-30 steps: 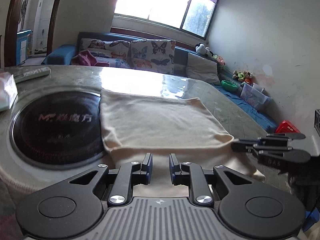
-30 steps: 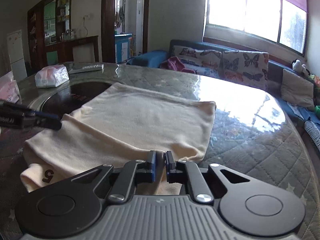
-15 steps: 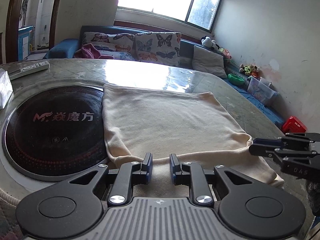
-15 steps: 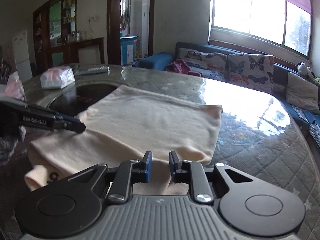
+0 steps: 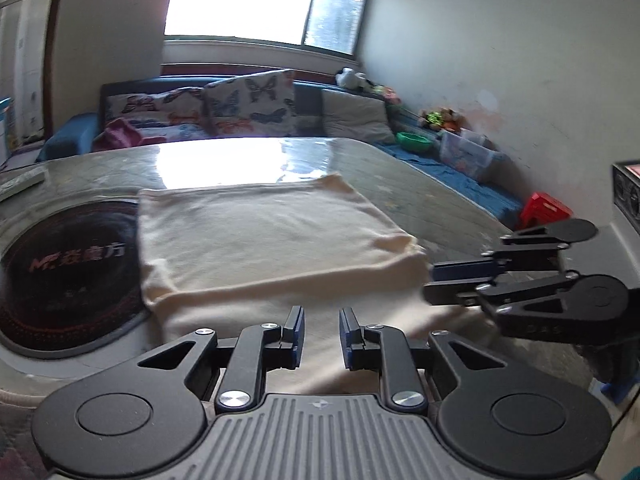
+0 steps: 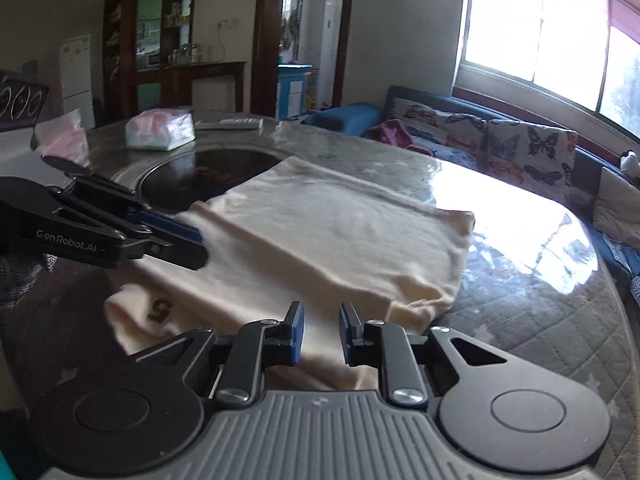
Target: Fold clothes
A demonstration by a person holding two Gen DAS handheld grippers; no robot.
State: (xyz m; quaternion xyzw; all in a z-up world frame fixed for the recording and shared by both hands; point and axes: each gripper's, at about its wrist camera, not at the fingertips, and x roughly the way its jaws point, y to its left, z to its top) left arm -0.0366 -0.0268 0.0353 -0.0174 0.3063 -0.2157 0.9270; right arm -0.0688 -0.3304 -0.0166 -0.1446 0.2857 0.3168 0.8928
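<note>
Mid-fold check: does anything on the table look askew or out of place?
Mostly fine. The cream garment lies folded flat, but its left edge overlaps the dark round cooktop set into the table, and the near layer with the "5" print sticks out unevenly beyond the top fold.

The right gripper [image 6: 320,332], jaws parted with nothing between them, hovers over a folded cream shirt [image 6: 320,236] marked 5 on the table [image 6: 540,280], the left gripper [image 6: 192,246] at its left edge.

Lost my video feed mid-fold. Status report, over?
Left hand-held gripper open, empty. Right hand-held gripper jaws just opened, nothing pinched. Cream shirt folded over on table. Nothing in the way.
</note>
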